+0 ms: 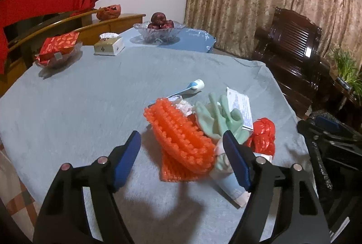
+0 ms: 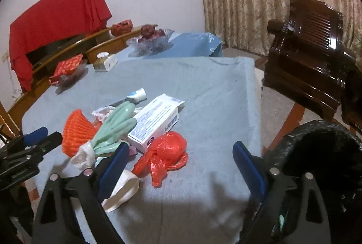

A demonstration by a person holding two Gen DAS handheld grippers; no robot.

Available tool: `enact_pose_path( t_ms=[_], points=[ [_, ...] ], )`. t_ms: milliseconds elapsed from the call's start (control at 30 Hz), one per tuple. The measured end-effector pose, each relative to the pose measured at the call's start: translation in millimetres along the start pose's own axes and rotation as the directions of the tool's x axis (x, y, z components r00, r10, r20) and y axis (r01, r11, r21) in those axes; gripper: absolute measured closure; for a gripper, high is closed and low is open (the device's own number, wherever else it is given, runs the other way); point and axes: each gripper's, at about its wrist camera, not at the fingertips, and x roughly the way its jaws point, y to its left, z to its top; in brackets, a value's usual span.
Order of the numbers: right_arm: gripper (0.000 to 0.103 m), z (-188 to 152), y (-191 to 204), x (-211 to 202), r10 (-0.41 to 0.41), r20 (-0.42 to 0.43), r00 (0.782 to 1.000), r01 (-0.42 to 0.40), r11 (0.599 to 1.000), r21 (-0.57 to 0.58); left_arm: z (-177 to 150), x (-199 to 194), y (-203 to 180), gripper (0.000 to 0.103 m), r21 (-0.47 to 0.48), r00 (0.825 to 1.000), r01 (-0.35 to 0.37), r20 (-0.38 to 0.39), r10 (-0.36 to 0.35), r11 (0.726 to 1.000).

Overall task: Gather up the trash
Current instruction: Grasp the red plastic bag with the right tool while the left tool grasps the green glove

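Now both my left gripper (image 1: pixel 182 159) and right gripper (image 2: pixel 178 172) gape wide, empty; the tangled glove (image 2: pixel 115 131) may drag the net (image 1: pixel 181 133) off.

Both the left gripper (image 1: pixel 182 158) and right gripper (image 2: pixel 181 170) have black angular frames, blue flat finger pads (image 1: pixel 126 160), and round silver screws behind them.
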Motion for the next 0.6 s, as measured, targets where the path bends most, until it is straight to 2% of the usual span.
enact_pose_path(
  t_ms=[400, 500, 567, 600],
  points=[
    [0.023, -9.5, 8.7, 53.6, 0.015, -0.108, 0.994, -0.016, 1.0, -0.009, -2.4, 19.2, -5.4, 0.033, 0.008, 1.0, 0.018, -0.018, -0.018, 1.0],
    [0.035, -11.8, 10.1, 63.7, 0.032, -0.144, 0.989, -0.034, 0.999, -0.009, -1.7, 19.0, -11.8, 0.033, 0.026, 1.0, 0.029, -0.013, -0.029, 0.999],
    [0.052, -14.1, 10.0, 70.6, 0.061, -0.171, 0.983, -0.063, 0.998, -0.003, -1.4, 19.2, -17.3, 0.033, 0.039, 0.999, 0.041, -0.009, -0.041, 0.998],
    [0.056, -15.5, 9.8, 72.0, 0.072, -0.18, 0.981, -0.073, 0.997, -0.001, -1.9, 19.6, -19.3, 0.033, 0.043, 0.999, 0.045, -0.009, -0.045, 0.998]
  ],
)
